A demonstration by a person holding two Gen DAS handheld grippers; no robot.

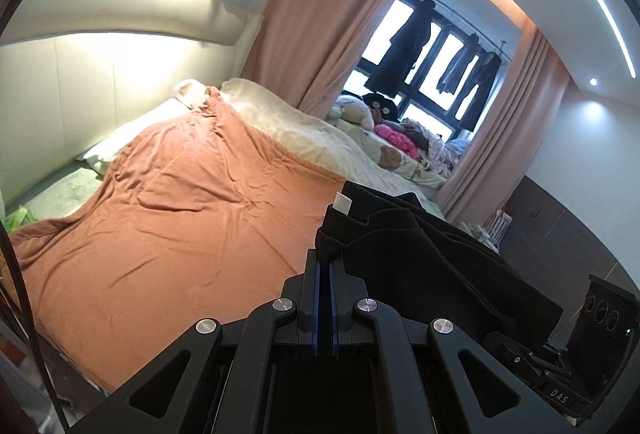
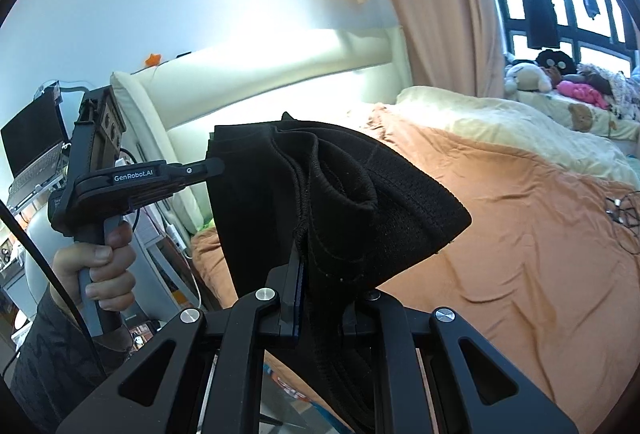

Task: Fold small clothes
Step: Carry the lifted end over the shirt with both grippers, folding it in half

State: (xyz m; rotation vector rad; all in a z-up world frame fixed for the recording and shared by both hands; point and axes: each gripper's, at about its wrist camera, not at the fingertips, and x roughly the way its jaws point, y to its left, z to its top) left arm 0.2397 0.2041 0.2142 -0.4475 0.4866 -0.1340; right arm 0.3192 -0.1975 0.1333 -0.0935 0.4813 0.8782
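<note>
A small black garment (image 1: 420,250) with an elastic waistband and a white label hangs in the air between my two grippers, above the foot of the bed. My left gripper (image 1: 326,266) is shut on one corner of its waistband. My right gripper (image 2: 308,258) is shut on the other end of the waistband (image 2: 344,202), and the cloth drapes over its right finger. In the right wrist view the left gripper (image 2: 216,166) shows at the left, held by a hand, pinching the garment's edge. The right gripper's body shows at the lower right of the left wrist view (image 1: 592,338).
An orange sheet (image 1: 180,218) covers the bed below, with a cream blanket (image 1: 304,130) beyond it. Stuffed toys (image 1: 384,114) lie by the window. Peach curtains (image 1: 320,18) hang behind. A laptop (image 2: 36,138) stands at the left. Cables (image 2: 622,210) lie on the sheet.
</note>
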